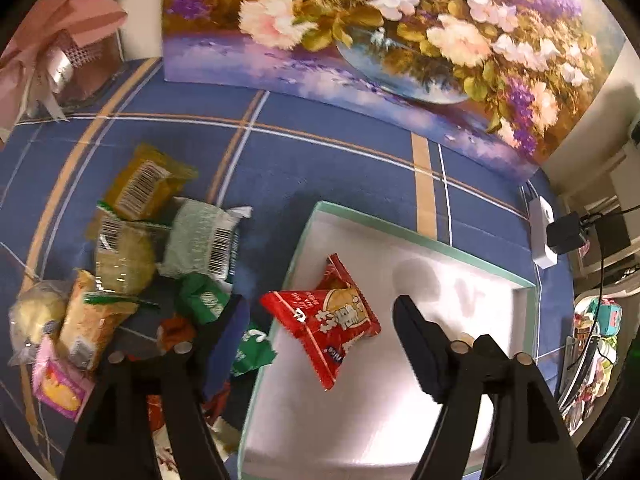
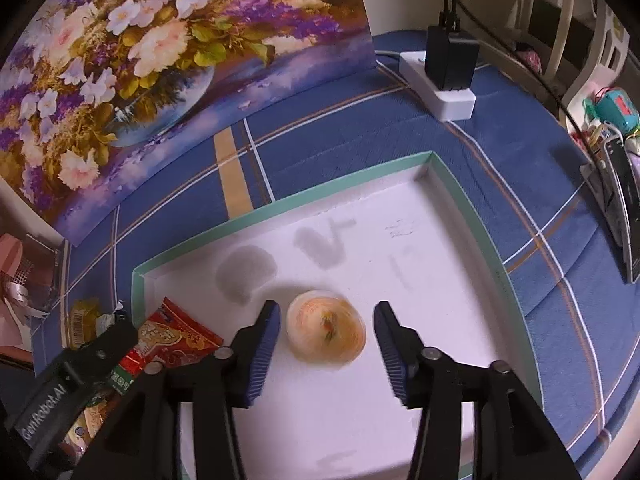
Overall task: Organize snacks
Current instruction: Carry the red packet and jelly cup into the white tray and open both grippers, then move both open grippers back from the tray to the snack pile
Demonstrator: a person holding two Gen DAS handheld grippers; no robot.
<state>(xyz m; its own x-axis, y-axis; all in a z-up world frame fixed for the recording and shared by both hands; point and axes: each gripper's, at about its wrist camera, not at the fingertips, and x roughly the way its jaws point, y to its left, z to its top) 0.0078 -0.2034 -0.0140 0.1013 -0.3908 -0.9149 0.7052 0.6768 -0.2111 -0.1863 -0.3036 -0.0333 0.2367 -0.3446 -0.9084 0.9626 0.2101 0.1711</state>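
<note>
A shallow white tray with a green rim (image 1: 424,236) (image 2: 280,200) lies on a blue checked cloth. A red snack packet (image 1: 328,320) (image 2: 176,336) lies in the tray at its left edge. My left gripper (image 1: 320,320) is open around it, fingers apart, not touching. A round peach-coloured wrapped snack (image 2: 326,330) lies in the tray between the open fingers of my right gripper (image 2: 324,336). A pile of snack packets (image 1: 160,240) lies on the cloth left of the tray, yellow, green and pink among them.
A flower painting (image 1: 360,32) (image 2: 140,60) stands behind the tray. A white power strip with a black adapter (image 2: 444,76) (image 1: 548,232) lies at the back right. A pink bow (image 1: 52,48) sits at the far left. A remote-like object (image 2: 620,208) lies at the right.
</note>
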